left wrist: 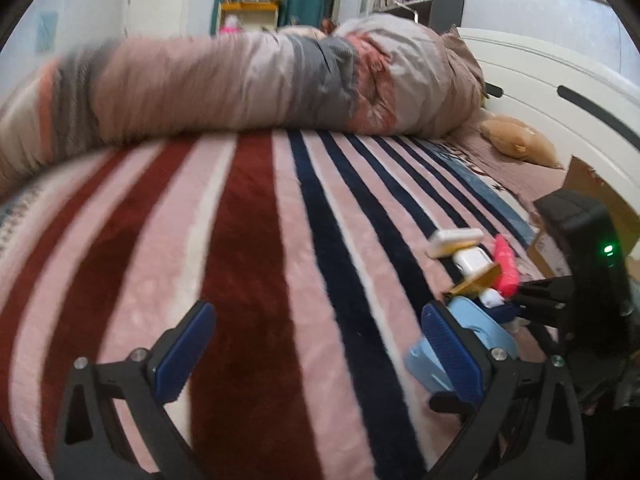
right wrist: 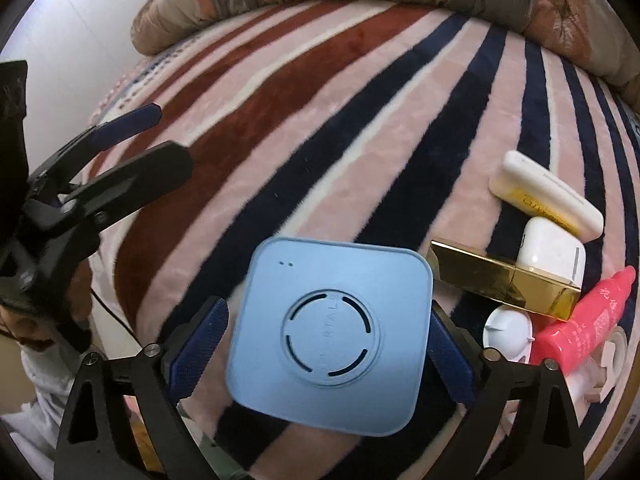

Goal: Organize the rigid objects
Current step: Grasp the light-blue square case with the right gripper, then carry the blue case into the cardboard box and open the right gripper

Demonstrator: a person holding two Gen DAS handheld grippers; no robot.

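Observation:
My right gripper [right wrist: 326, 334] is shut on a light blue square box [right wrist: 328, 332] and holds it above the striped blanket [right wrist: 320, 120]. The box also shows in the left wrist view [left wrist: 472, 332], behind my left gripper's right finger. To its right lie a gold bar-shaped box [right wrist: 504, 284], a white case [right wrist: 552, 254], a white and yellow tube [right wrist: 548, 196], a pink tube [right wrist: 588, 316] and a white round lid [right wrist: 506, 334]. My left gripper [left wrist: 316, 344] is open and empty over the blanket; it also shows in the right wrist view [right wrist: 160, 140].
A rolled quilt [left wrist: 240, 88] lies across the far side of the bed. A white headboard [left wrist: 560, 92] and a tan pillow [left wrist: 516, 136] are at the right. A cardboard box [left wrist: 592, 188] stands at the bed's right edge.

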